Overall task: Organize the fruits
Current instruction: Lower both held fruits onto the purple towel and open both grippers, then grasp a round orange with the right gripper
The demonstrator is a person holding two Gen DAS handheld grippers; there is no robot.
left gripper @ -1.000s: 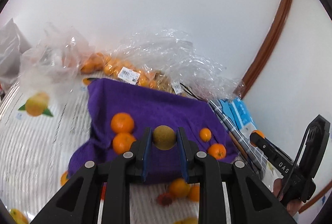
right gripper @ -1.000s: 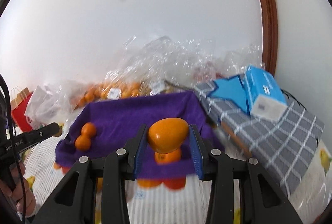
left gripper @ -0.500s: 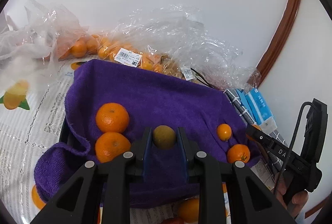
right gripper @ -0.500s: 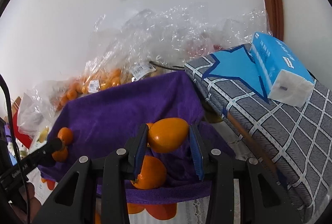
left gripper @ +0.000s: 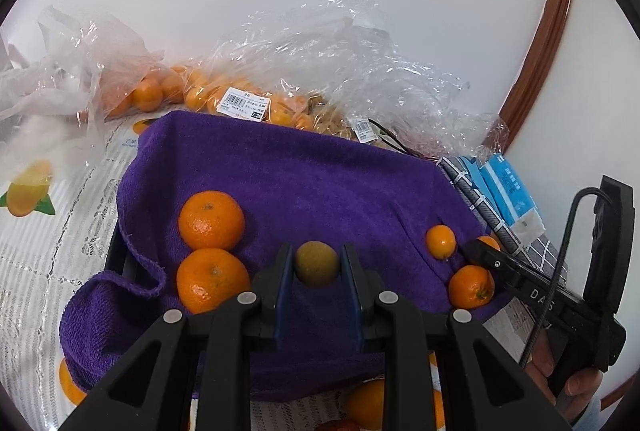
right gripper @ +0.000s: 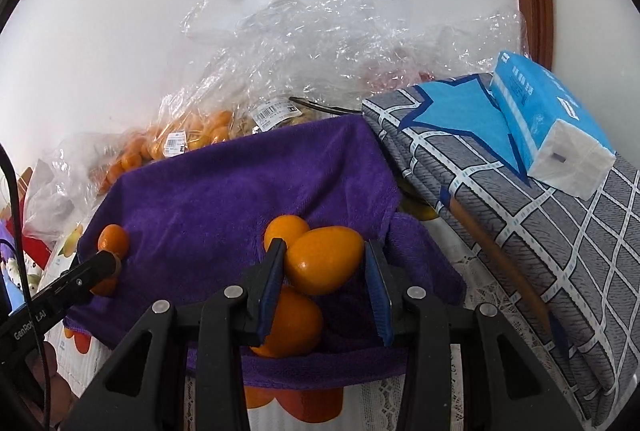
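Left fingers [left gripper: 285, 269] pinch one brownish fruit [left gripper: 316, 263]; right fingers [right gripper: 372, 273] clamp one oval orange fruit [right gripper: 325, 260]. Two oranges [left gripper: 211, 220] lie left, two right.

Fuzzy matt purple cloth [left gripper: 320, 183]; crinkly glossy clear plastic bags [left gripper: 344, 67]; shiny smooth orange fruit [right gripper: 322, 265]

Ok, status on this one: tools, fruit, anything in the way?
Left tool shut on brown fruit. Right tool shut on kumquat. Both over purple towel. Oranges already there; path clear.
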